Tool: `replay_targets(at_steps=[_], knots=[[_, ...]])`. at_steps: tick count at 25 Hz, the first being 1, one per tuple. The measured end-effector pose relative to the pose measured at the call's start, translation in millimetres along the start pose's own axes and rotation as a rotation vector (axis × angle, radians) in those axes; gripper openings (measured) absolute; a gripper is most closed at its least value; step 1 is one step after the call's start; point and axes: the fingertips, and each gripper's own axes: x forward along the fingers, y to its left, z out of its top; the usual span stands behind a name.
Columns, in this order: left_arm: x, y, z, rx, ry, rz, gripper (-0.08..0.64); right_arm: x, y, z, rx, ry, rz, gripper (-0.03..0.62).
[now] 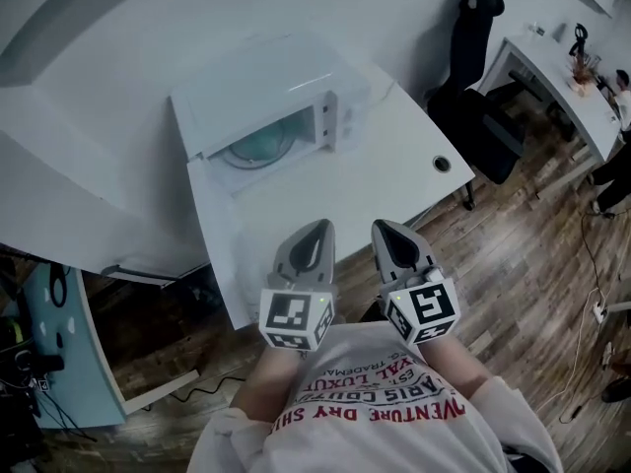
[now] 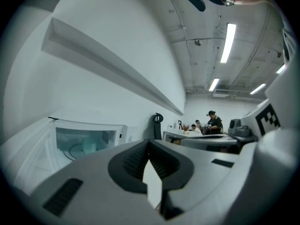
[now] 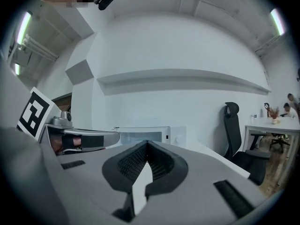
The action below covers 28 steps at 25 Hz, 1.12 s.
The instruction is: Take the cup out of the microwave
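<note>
The white microwave (image 1: 266, 101) stands at the back of the white table (image 1: 394, 180), and its door (image 2: 30, 156) hangs open to the left. Inside, on the glass turntable (image 1: 258, 146), the left gripper view shows a pale cup (image 2: 89, 147). My left gripper (image 1: 315, 230) and right gripper (image 1: 386, 230) are side by side over the table's near part, well short of the microwave. Both point at it roughly level. The left gripper's (image 2: 149, 143) jaws are shut with nothing between them, and so are the right gripper's (image 3: 147, 143).
A black office chair (image 1: 473, 87) stands right of the table, beside a second white desk (image 1: 552, 77) where people (image 2: 213, 123) are sitting. A long shelf (image 3: 183, 78) runs along the wall above the microwave. A pale blue cabinet (image 1: 59, 333) stands on the floor at left.
</note>
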Motion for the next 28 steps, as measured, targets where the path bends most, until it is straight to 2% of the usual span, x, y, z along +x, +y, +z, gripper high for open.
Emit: replay_targets(at_steps=[8, 15, 20, 28], knots=[[45, 49, -9, -0.015, 0.034, 0.127, 0.006, 74, -6, -2, -0.027, 0.043, 0.133, 0.005], [95, 97, -8, -0.023, 0.031, 0.324, 0.006, 146, -35, 1, -0.054, 0.076, 0.314, 0.005], [122, 126, -16, -0.062, 0.053, 0.465, 0.006, 191, -57, 0, -0.059, 0.115, 0.435, 0.005], [148, 145, -49, -0.111, 0.065, 0.553, 0.008, 235, -56, -27, -0.058, 0.187, 0.644, 0.005]])
